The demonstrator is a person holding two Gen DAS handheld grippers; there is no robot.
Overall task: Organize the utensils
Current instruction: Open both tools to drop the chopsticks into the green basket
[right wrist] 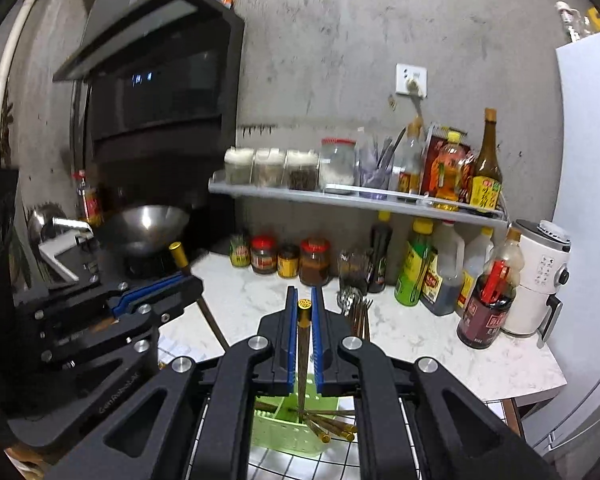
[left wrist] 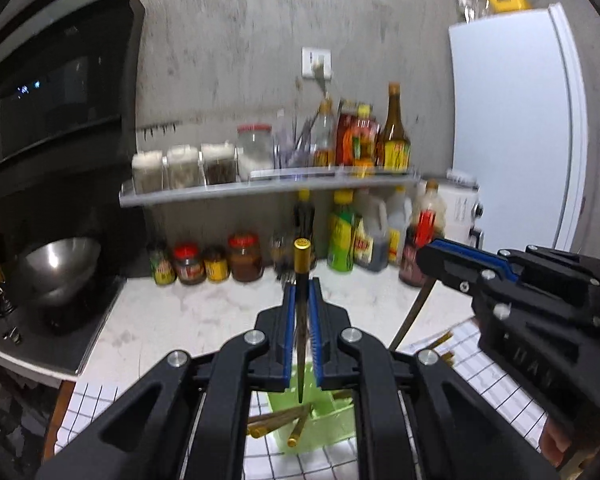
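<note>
Each gripper carries one dark, gold-capped chopstick. The left gripper point(left wrist: 302, 300) is clamped on its chopstick point(left wrist: 301, 320), cap forward and tip hanging over the green basket point(left wrist: 328, 420). The right gripper point(right wrist: 304, 308) is likewise closed on its own chopstick point(right wrist: 303, 344), tip pointing down into the basket point(right wrist: 276, 436). Several more chopsticks point(right wrist: 332, 428) already lie in that basket, which rests on a checked cloth point(left wrist: 488, 364) at the counter's near edge. Motion blur softens both views, so the tips' clearance above the basket rim is hard to judge; they appear just over it. Lower each tip inside the basket walls before you release, and keep the two grippers apart. Behind, jars and bottles point(right wrist: 416, 268) line the white counter point(right wrist: 420, 344).
</note>
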